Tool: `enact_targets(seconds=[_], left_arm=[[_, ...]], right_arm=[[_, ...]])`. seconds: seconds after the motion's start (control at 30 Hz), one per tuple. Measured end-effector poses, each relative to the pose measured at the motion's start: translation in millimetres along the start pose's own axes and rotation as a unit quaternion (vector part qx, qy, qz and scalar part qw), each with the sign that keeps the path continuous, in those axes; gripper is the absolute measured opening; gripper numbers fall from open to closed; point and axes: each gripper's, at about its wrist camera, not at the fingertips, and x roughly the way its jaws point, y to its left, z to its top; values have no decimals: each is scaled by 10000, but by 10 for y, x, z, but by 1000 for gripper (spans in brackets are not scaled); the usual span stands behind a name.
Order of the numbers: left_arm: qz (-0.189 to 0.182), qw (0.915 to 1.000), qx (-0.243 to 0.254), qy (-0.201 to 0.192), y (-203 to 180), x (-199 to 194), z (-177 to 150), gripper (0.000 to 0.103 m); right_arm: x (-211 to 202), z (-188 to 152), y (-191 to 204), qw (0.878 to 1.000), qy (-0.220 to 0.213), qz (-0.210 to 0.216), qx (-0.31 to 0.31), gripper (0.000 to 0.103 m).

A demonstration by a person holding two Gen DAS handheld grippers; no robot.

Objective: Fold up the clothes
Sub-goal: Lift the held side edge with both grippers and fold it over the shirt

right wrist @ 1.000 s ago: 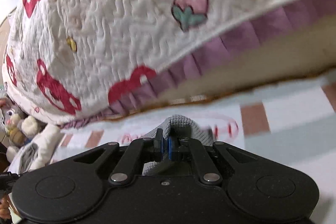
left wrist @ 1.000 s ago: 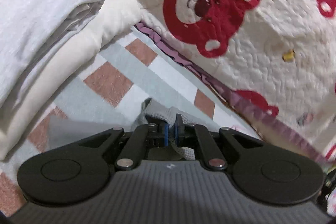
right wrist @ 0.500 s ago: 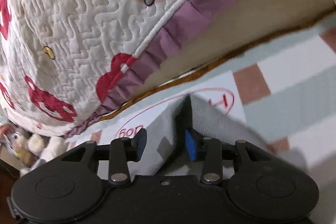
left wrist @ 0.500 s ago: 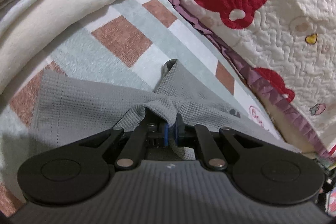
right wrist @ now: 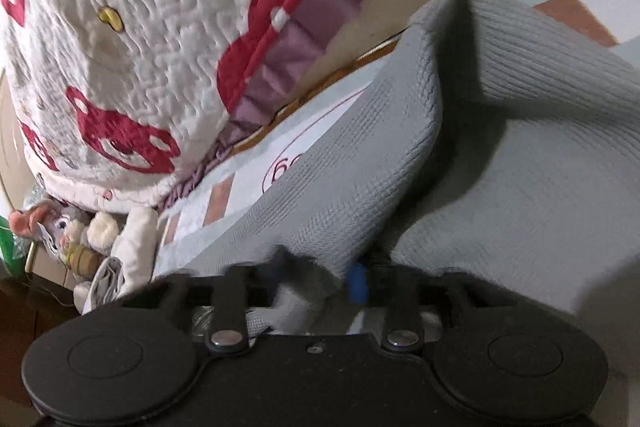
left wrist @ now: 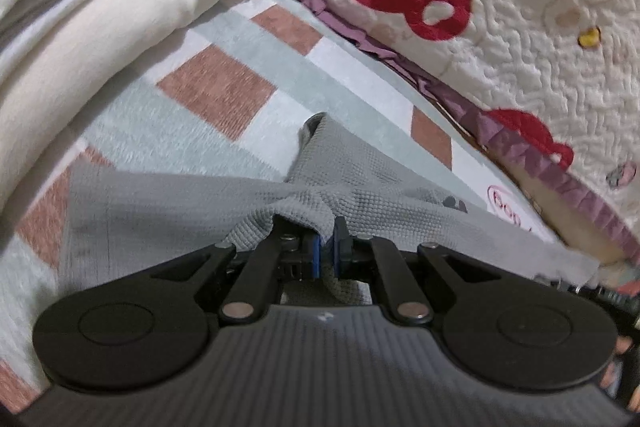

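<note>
Grey waffle-knit garment now lies spread on the checked mat, where a second ago only a small bunch showed; the edge has been carried down, so the fold is being laid. Left gripper stays pinched tight on a ridge of the knit. Right gripper let go half a second ago and its jaws are closing again, with a tuft of cloth between them; contact is blurred. Knit looks soft, textured, and humps up in a tall pleat. Quilted cream bedspread with red bears hangs just beside the mat.
</note>
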Motion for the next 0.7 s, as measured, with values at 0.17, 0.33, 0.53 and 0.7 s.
enact_targets(seconds=[0.17,0.33,0.53,0.7], left_arm=[[-581,9971,-73,-476,-126,-447,161,5],[-675,9953,274,-633,-333,-1177,-92,5],[338,9987,195,321,60,-973,-876,5],[-229,9996,29,-135,48,-1235,-685,5]], right_arm=[[-488,51,380,9969,-89,659,-411,9],[-1245,-365,648,9925,-155,1085,-545,8],[-1079,-1175,123,9957,761,-297,-439,8],[-1116,-1166,50,9982,590,-78,-120,7]])
